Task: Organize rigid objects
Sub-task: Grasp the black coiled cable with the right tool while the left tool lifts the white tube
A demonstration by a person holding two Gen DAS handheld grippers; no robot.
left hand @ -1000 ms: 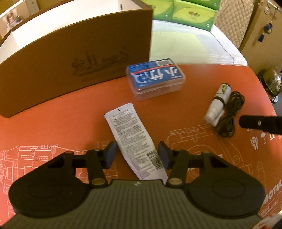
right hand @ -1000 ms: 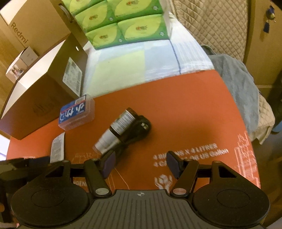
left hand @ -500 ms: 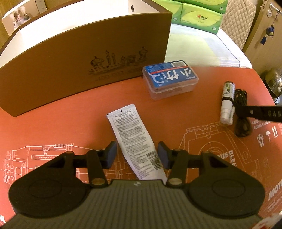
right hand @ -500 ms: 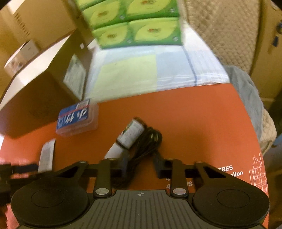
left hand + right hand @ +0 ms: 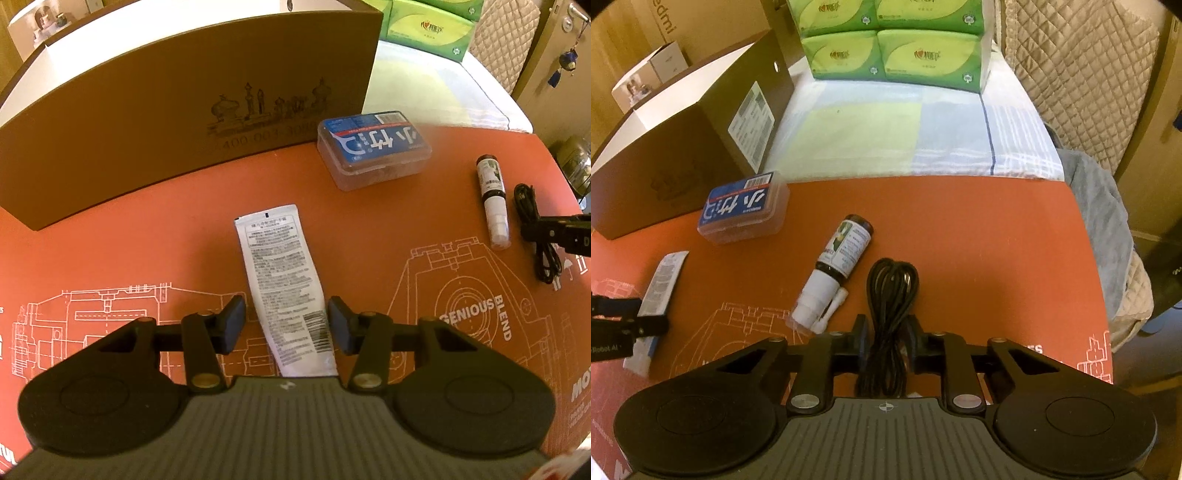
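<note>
Closing over a flat white printed tube (image 5: 280, 280) lying on the orange printed counter (image 5: 155, 236): left hand-held gripper (image 5: 284, 325), pads standing just off either edge of the tube's lower half, not yet pressing. Clenching on a bundled black cable (image 5: 892, 295): right hand-held gripper (image 5: 888, 341), pads pressing on both sides of the bundle's near half, far loop lying on the counter ahead of the fingertips. Lying just left of the cable and apart from it: small dark bottle with a white label and white spray cap (image 5: 836, 266), cap end pointing toward the right hand-held gripper. Resting farther left: clear plastic box with a blue label (image 5: 742, 210), close to the front wall of a large brown cardboard box with a white interior (image 5: 177, 107). Standing beyond the counter on a pale checked cloth (image 5: 905, 136): stacked green tissue packs (image 5: 894, 40). Showing at the right edge of the left wrist view: right hand-held gripper's dark fingers over the cable.
</note>
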